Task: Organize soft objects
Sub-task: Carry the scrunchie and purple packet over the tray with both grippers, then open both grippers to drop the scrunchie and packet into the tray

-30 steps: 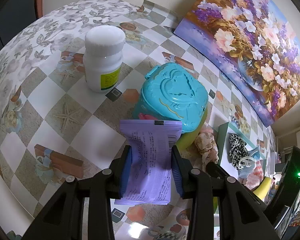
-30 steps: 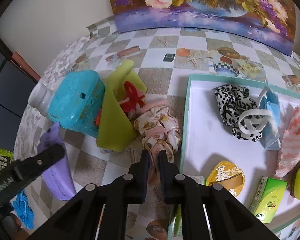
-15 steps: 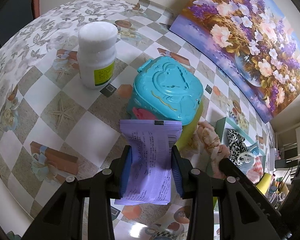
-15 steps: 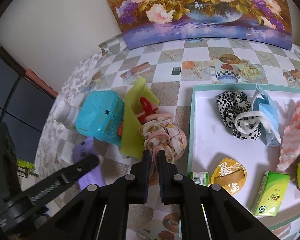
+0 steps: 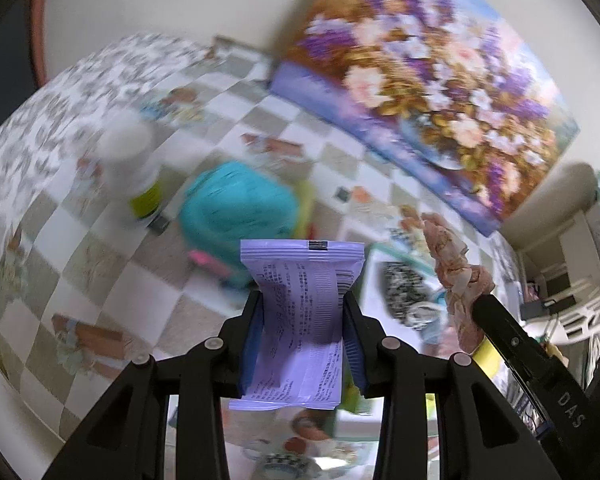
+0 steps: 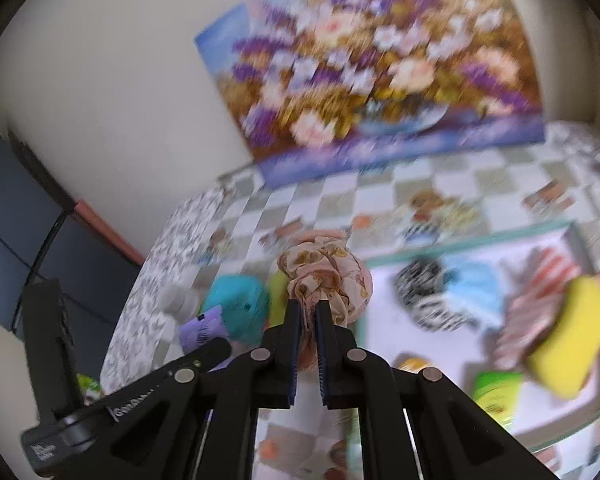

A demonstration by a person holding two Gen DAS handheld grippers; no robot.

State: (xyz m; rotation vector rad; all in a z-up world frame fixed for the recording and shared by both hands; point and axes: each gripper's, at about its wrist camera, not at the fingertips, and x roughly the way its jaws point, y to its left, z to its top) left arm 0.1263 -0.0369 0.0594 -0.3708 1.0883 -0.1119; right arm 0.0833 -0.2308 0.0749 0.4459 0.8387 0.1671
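My left gripper [image 5: 303, 300] is shut on a lilac tissue packet [image 5: 300, 312] and holds it above the checked tablecloth. The same packet [image 6: 202, 328] shows at the left of the right wrist view. My right gripper [image 6: 309, 312] is shut on a pink floral scrunchie [image 6: 328, 272], lifted off the table; the scrunchie [image 5: 452, 264] hangs in the air to the right in the left wrist view. Below lies a white tray with a teal rim [image 6: 460, 240] holding a black-and-white scrunchie [image 6: 420, 284], a blue face mask [image 6: 476, 292], a striped cloth [image 6: 540, 300], a yellow sponge [image 6: 576, 344] and a green packet [image 6: 496, 392].
A turquoise plastic case [image 5: 236, 208] and a white bottle [image 5: 128, 160] stand on the table left of the tray, with a lime green sheet [image 6: 278, 292] beside the case. A flower painting [image 5: 420, 80] leans on the back wall. The view is motion-blurred.
Both grippers have risen from the table. The right one lifted the floral scrunchie off the cloth; the left one carried the lilac packet up and toward the tray side.
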